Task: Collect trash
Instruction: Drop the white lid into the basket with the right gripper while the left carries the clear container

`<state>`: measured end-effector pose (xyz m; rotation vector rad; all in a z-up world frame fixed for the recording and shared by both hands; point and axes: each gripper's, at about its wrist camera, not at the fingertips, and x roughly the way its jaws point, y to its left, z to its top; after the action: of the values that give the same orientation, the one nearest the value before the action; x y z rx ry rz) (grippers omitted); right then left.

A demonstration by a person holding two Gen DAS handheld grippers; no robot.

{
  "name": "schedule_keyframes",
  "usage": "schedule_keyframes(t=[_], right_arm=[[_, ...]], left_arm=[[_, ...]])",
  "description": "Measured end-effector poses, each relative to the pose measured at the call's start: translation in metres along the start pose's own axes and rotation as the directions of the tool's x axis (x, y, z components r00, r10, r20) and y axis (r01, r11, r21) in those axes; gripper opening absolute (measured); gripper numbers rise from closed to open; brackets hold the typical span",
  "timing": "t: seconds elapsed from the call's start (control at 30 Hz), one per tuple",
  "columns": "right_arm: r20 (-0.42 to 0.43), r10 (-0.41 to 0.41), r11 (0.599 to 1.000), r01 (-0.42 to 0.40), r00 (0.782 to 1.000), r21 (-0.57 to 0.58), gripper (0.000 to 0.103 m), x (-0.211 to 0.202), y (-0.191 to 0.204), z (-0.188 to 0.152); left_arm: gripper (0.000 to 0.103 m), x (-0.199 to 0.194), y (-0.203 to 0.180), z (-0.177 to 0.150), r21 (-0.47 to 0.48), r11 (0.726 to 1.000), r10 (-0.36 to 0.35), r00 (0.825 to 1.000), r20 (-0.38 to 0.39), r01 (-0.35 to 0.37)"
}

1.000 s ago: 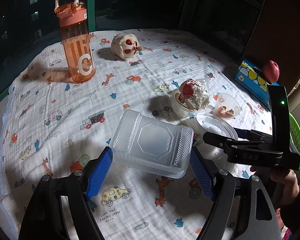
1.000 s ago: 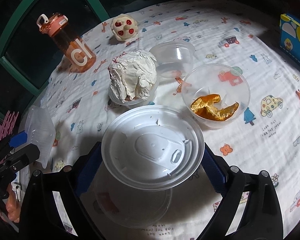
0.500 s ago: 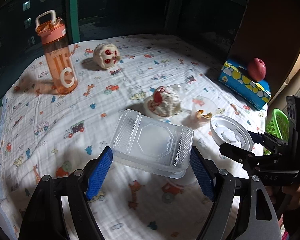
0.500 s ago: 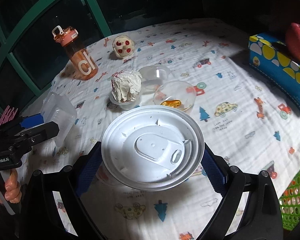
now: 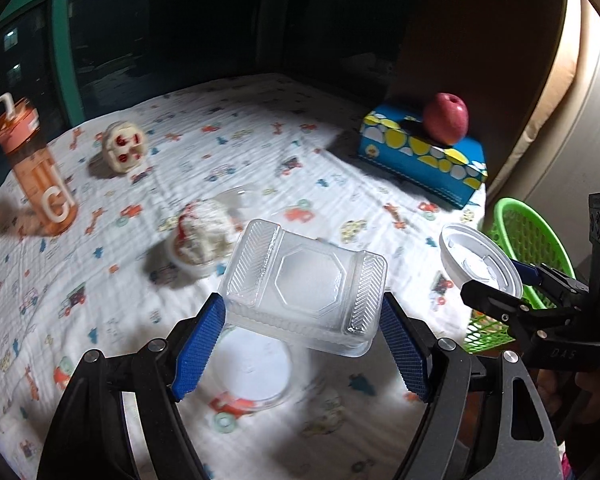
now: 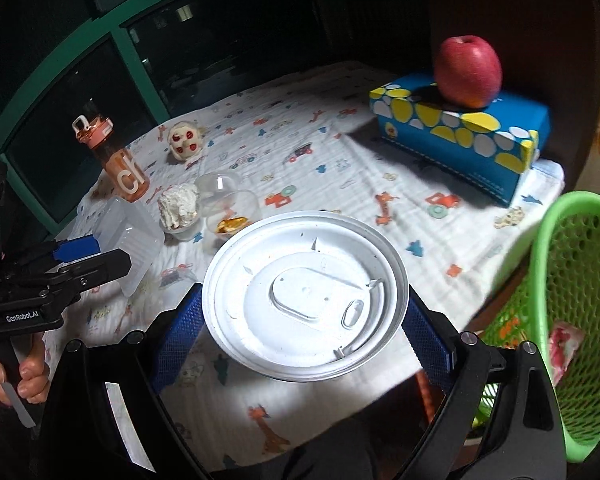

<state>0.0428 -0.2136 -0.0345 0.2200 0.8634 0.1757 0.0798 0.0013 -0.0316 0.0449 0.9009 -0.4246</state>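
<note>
My left gripper is shut on a clear rectangular plastic container and holds it above the table. My right gripper is shut on a round white plastic lid, also lifted; the lid also shows in the left wrist view, next to the green mesh basket. The basket stands off the table's right edge with some trash in it. On the cloth remain a cup of crumpled tissue, a clear cup with orange peel, an empty clear cup and a flat clear lid.
An orange water bottle and a small cream toy stand at the far left. A blue tissue box with a red apple on it sits at the back right. A dark window lies behind the table.
Both grippers have lifted and swung to the right with their loads, away from the cups. The green basket has come much closer in the right wrist view.
</note>
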Motion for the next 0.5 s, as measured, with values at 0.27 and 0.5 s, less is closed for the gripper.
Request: schedule_keyframes(t=[0.27, 0.5], right_arm=[[0.051, -0.130, 0.987, 0.125, 0.990, 0.097, 0.092, -0.044, -0.075, -0.009], [0.034, -0.258, 0.951, 0.247, 0.966, 0.183, 0.093, -0.067, -0.148, -0.019]], left_arm=[[0.075, 0.012, -0.059, 0.017, 0.079, 0.994, -0.069, 0.998, -0.005, 0.069], [0.075, 0.018, -0.102, 0.030, 0.137, 0.984, -0.117, 0.993, -0.007, 0.117]])
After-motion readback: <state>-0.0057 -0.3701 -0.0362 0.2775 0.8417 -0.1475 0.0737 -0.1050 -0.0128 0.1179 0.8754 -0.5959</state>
